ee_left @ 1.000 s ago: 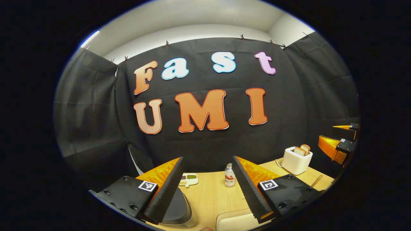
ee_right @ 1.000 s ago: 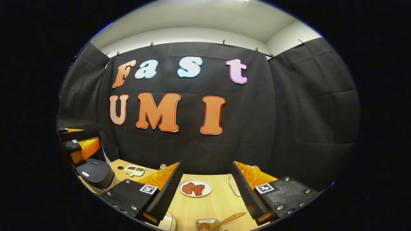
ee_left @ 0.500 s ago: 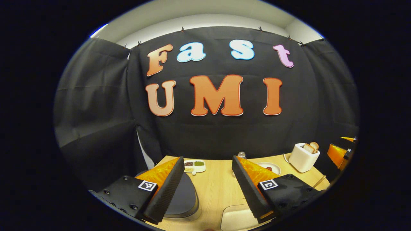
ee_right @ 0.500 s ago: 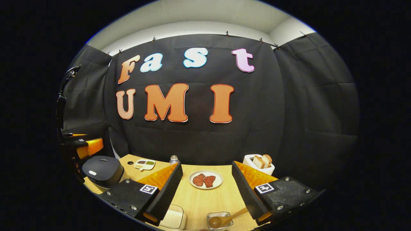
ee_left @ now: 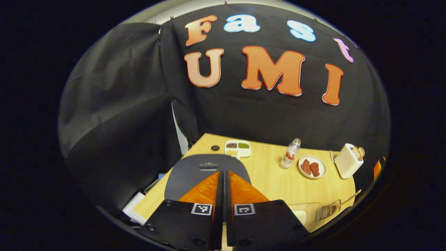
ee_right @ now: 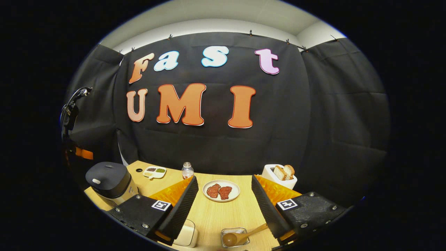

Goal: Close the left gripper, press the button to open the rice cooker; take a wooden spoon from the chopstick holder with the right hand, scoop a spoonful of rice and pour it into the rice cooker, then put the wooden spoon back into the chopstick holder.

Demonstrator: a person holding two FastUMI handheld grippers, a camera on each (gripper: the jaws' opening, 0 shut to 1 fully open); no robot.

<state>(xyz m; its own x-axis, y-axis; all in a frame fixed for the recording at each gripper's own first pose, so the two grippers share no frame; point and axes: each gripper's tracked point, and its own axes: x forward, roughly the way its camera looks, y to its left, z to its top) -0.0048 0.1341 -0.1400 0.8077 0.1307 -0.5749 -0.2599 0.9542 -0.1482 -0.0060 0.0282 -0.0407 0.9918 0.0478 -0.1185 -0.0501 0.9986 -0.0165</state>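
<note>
Wooden table, black cloth walls

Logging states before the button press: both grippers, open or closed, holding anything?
Left gripper: closed, empty, above the rice cooker lid.
Right gripper: open, holding nothing.

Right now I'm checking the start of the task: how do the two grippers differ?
The left gripper is shut, fingers together, holding nothing; the right gripper is open with a wide gap. The left points down over the rice cooker lid; the right faces the plate and the wooden spoon. Both are empty.
</note>
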